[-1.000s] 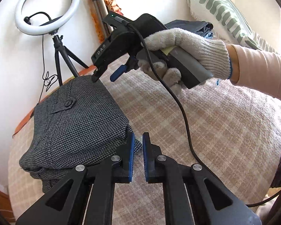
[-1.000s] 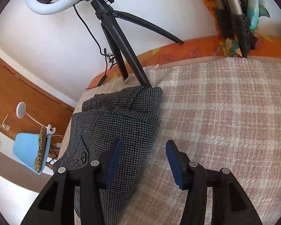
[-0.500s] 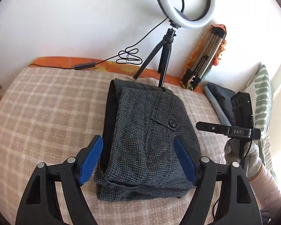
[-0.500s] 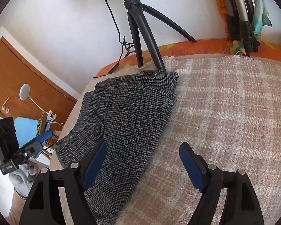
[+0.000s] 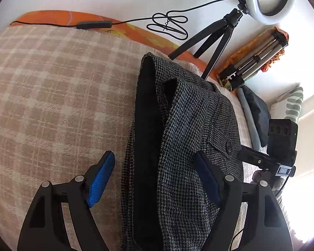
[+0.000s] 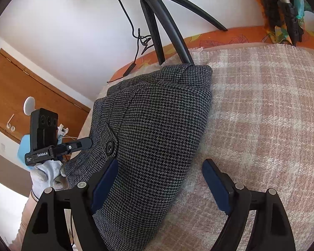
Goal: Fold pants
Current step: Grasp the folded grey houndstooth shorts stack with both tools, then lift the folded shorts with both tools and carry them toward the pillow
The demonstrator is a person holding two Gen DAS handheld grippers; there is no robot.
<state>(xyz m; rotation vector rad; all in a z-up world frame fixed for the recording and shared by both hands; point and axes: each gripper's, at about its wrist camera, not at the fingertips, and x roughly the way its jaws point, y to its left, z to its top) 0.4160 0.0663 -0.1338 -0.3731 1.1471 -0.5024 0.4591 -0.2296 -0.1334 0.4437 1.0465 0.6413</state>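
Checked blanket (image 5: 52, 96) over a bed with an orange edge, against a white wall; wooden door (image 6: 16, 87) off to the side. Folded pants (image 5: 184, 138) near the blanket's far edge, just in front of the ring-light tripod (image 5: 215, 39). Wide bare blanket either side of the pants. Left gripper (image 5: 155, 179) spread wide astride the pants' dark open edge. Right gripper (image 6: 161, 186) just opened further, wide, astride the pants' fold, pressing nothing.
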